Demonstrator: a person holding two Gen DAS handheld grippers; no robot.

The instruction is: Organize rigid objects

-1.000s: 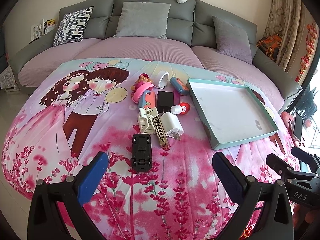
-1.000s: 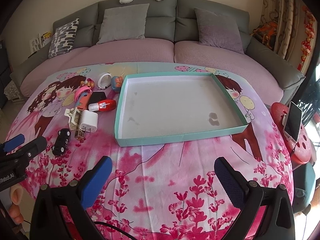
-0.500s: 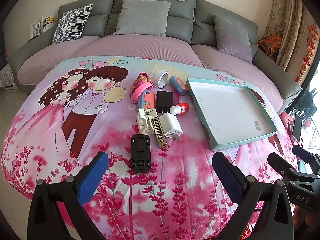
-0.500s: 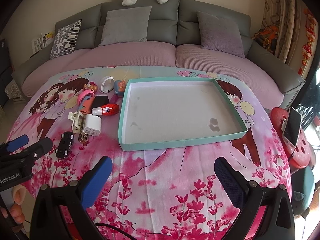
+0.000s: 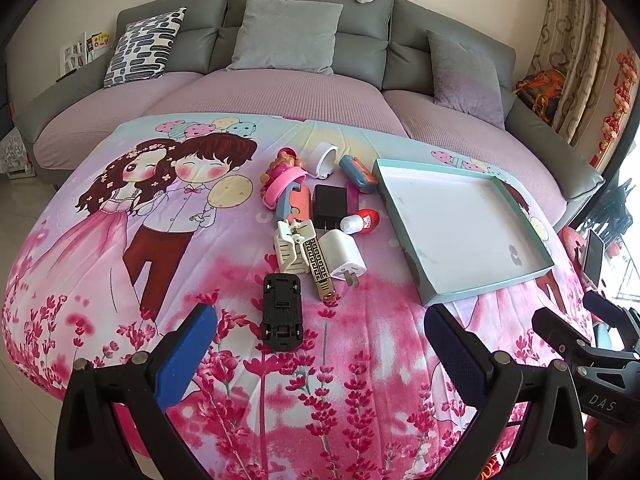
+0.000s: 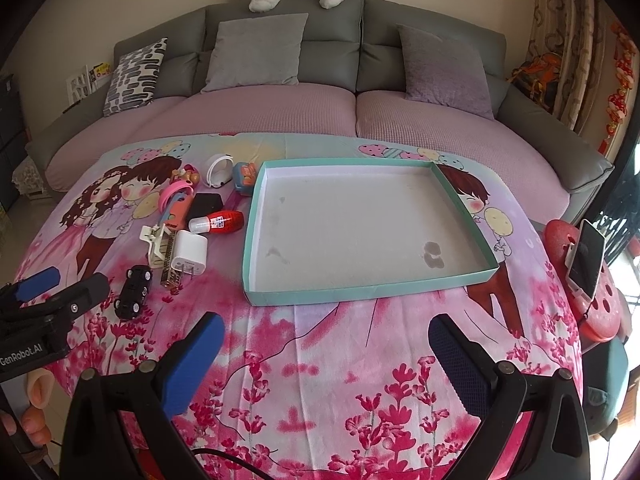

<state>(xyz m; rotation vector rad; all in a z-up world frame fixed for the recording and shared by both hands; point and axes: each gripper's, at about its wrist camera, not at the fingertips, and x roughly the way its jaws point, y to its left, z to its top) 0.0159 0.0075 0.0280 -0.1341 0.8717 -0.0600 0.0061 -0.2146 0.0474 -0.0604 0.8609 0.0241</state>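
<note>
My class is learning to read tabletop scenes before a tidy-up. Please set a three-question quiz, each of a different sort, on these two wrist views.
1. True or false: the teal tray already holds some items.
2. Multiple choice: nearest the left tool lies A) the red bottle B) the black toy car C) the white charger.
3. Fill in: both tools, the right tool included, are ____.

Key: 1 false; 2 B; 3 open.
</note>
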